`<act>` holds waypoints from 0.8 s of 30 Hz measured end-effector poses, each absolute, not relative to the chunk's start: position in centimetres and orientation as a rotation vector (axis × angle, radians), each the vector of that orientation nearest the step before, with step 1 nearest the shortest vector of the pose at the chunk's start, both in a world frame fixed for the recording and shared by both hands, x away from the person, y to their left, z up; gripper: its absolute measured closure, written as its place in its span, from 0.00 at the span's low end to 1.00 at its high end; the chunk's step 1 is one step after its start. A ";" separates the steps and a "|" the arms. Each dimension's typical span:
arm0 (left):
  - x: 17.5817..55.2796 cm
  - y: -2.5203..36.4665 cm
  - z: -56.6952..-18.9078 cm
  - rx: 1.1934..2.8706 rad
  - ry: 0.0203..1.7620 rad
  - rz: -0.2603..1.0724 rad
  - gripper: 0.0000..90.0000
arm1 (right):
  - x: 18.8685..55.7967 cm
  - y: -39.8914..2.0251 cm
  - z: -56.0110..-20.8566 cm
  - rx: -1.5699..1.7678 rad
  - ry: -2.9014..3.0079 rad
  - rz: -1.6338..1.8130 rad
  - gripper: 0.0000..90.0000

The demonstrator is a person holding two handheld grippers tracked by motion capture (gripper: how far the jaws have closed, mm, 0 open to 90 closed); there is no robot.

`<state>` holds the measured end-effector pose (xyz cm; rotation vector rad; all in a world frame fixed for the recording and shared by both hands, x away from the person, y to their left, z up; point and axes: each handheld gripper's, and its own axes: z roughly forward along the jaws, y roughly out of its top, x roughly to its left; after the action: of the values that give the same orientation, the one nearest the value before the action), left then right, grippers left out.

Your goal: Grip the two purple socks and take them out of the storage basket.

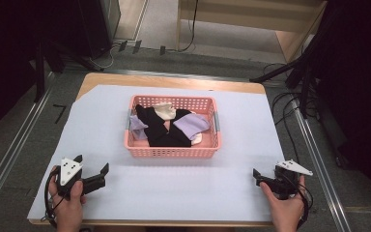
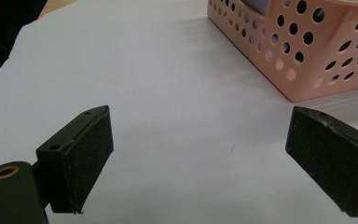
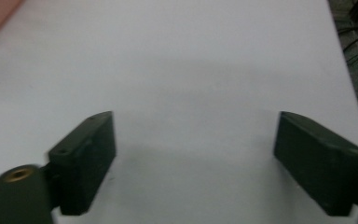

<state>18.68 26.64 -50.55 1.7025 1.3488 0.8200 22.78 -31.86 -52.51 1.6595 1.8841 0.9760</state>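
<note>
A pink perforated basket stands in the middle of the white-covered table. Inside lie black socks, lilac socks and a cream sock, piled together. My left gripper rests low at the table's front left, jaws open and empty. In the left gripper view the basket sits ahead to the right of my left gripper. My right gripper hovers at the front right, open with nothing between its pads; bare white surface lies beneath it.
The white sheet covers a wooden tabletop. Metal rails run along both sides on the floor, with cables at the right. A dark stand is at the back left.
</note>
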 end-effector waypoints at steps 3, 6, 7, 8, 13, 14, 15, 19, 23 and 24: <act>18.7 26.7 -50.6 1.703 1.350 0.821 0.09 | 22.4 -31.1 -51.0 1.627 1.827 1.014 0.15; 18.7 26.7 -50.5 1.712 1.354 0.817 0.09 | 22.4 -30.0 -49.7 1.551 1.789 0.981 0.17; 18.7 26.7 -50.5 1.712 1.353 0.817 0.09 | 22.6 -28.9 -48.3 1.509 1.797 1.001 0.18; 18.7 26.7 -50.5 1.711 1.353 0.817 0.09 | 22.8 -28.3 -47.7 1.492 1.809 1.017 0.17; 18.7 26.7 -50.5 1.705 1.350 0.815 0.09 | 24.4 -25.2 -45.2 1.438 1.833 1.045 0.17; 18.7 26.7 -50.5 1.705 1.350 0.815 0.09 | 24.8 -24.7 -44.7 1.433 1.839 1.052 0.17; 18.7 26.7 -50.5 1.702 1.351 0.815 0.09 | 25.1 -24.2 -44.4 1.423 1.842 1.061 0.17; 18.7 26.7 -50.5 1.704 1.351 0.810 0.09 | 26.2 -22.1 -43.3 1.386 1.874 1.076 0.19; 18.7 26.7 -50.5 1.709 1.351 0.810 0.09 | 27.2 -19.7 -42.7 1.331 1.926 1.075 0.25; 18.7 26.7 -50.5 1.709 1.351 0.810 0.09 | 27.5 -19.0 -42.7 1.310 1.942 1.066 0.27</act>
<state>18.74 26.70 -50.54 1.7090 1.3515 0.8100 27.50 -19.05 -42.66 1.3099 1.9422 1.0656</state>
